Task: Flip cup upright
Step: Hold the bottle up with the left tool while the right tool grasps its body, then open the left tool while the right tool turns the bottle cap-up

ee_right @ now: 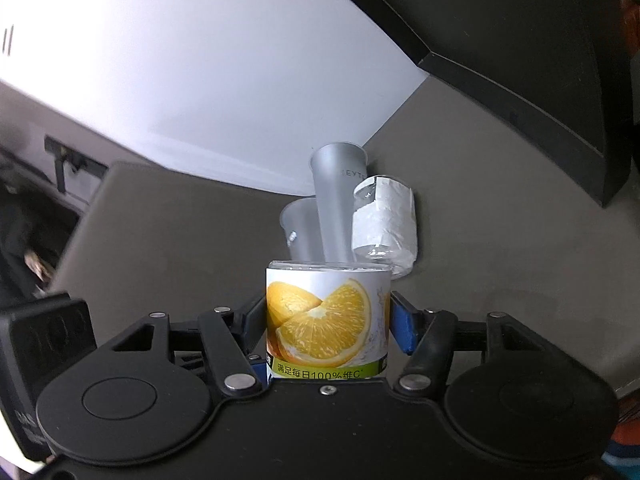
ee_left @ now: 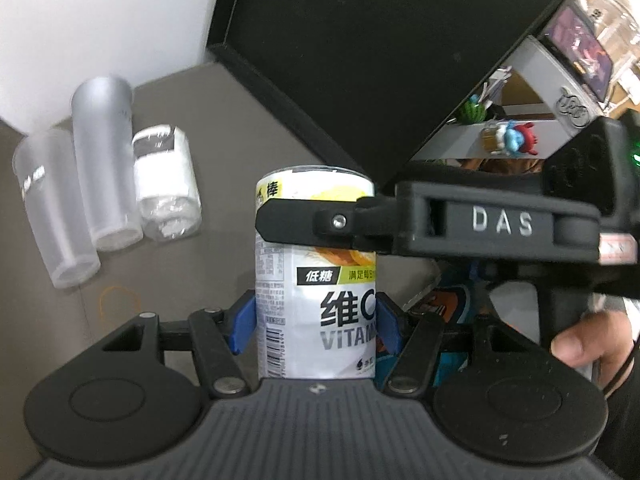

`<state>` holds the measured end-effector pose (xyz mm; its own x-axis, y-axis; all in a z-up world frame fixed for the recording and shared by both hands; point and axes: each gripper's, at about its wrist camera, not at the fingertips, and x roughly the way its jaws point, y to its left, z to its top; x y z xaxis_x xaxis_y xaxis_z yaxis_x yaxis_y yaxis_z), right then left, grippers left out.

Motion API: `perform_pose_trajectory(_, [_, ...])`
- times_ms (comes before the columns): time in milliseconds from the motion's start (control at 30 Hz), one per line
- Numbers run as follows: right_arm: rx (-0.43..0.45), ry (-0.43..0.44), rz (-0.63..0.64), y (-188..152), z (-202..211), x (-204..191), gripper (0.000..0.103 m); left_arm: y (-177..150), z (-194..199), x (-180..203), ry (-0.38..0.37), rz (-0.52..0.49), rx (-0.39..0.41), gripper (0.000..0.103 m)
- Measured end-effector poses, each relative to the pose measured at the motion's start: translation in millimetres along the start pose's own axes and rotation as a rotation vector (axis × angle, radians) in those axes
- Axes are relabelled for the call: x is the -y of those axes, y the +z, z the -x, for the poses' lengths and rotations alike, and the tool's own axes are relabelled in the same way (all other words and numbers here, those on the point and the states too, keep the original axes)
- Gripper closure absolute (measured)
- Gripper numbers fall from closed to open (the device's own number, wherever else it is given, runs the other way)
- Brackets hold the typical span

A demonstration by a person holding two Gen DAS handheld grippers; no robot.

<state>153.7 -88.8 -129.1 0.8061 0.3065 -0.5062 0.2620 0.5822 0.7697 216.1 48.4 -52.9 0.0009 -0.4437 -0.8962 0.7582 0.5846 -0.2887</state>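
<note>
The cup (ee_left: 316, 280) is a clear cup wrapped in a white label with orange slices and Chinese print. It is held off the grey table between both grippers. My left gripper (ee_left: 316, 322) is shut on its lower part with blue pads (ee_left: 244, 326). My right gripper (ee_left: 320, 220) reaches in from the right across its upper part. In the right wrist view the cup (ee_right: 328, 320) fills the space between the right gripper's (ee_right: 328, 328) blue pads (ee_right: 402, 328), which are shut on it.
Two frosted plastic cups (ee_left: 104, 164) and a paper-wrapped clear cup (ee_left: 166, 184) stand together on the grey table (ee_left: 240, 120) by the white wall. A large black box (ee_left: 360, 60) stands behind. A shelf with small toys (ee_left: 512, 136) is at far right.
</note>
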Motion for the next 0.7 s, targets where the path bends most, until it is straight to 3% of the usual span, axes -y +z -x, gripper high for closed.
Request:
perform_pose_trajectory(267, [0.009, -0.077, 0.154, -10.4, -1.7, -19.2, 0.042, -5.0, -6.1, -17.6, 0.000, 0.132, -0.068, 0.038])
perform_pose_trajectory(500, [0.108, -0.186, 0.319, -22.4, 2.5, -40.8, 0.042, -12.4, -8.0, -33.7, 0.066, 0.230, -0.143, 0.034])
perform_pose_trajectory(700, [0.188, -0.267, 0.459, -31.4, 1.8, -50.3, 0.042, -14.3, 5.9, -60.8, 0.102, 0.324, -0.122, 0.034])
